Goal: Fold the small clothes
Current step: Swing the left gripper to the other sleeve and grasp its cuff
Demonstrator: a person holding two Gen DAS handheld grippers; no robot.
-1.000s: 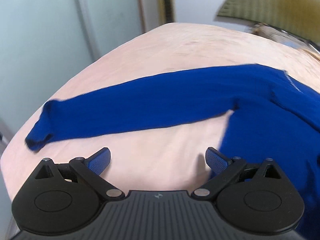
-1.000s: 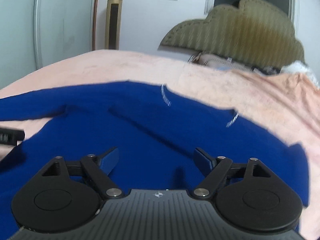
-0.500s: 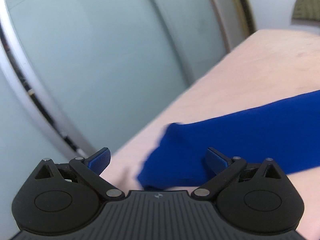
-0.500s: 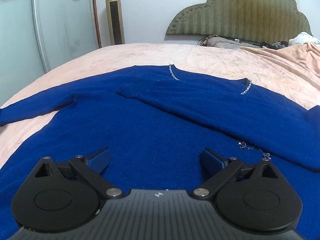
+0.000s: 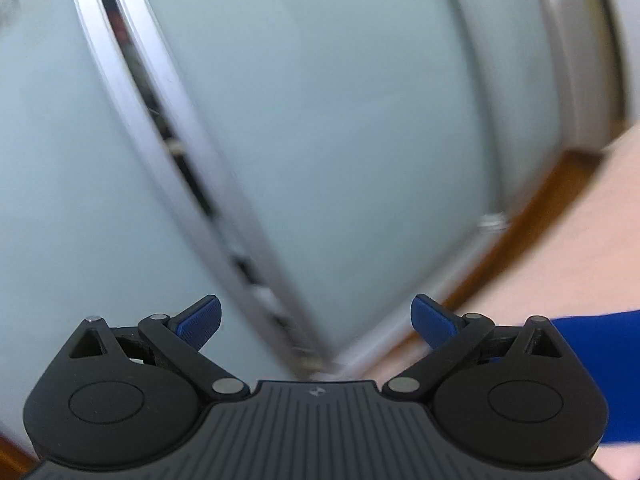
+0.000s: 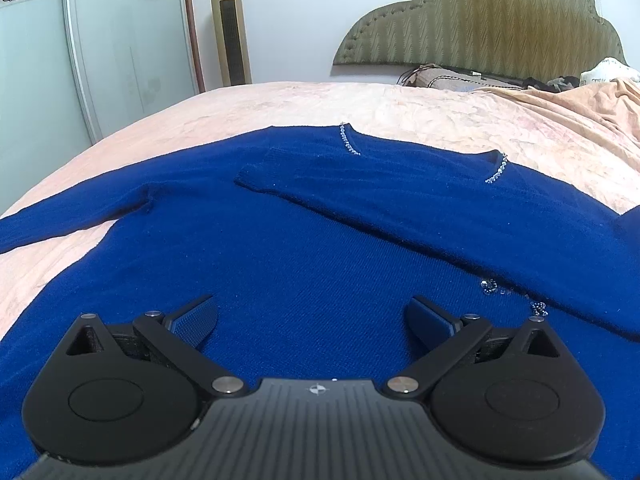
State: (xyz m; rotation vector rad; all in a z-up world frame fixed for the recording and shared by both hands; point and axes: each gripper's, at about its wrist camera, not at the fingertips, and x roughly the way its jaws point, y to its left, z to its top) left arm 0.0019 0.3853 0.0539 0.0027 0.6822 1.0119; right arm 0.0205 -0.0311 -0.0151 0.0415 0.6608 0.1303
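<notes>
Sweater lying flat on bed; both tongs standing wide and empty.
The right gripper (image 6: 312, 320), its jaws having just been opening, is hovering over the sweater (image 6: 304, 248); one sleeve (image 6: 400, 196) is lying folded across at 1 o'clock. The left gripper (image 5: 316, 322) is facing a blurred wardrobe (image 5: 320, 120), cloth at 4 o'clock.

The blue sweater (image 6: 304, 264) is a fine knitted cloth, matt, with shiny beads at the neckline. The bedsheet (image 6: 460, 120) is a crinkled pink cloth. The headboard (image 6: 480, 24) looks like quilted fabric. The wardrobe doors (image 5: 320, 120) are smooth frosted glass in silver metal frames.
</notes>
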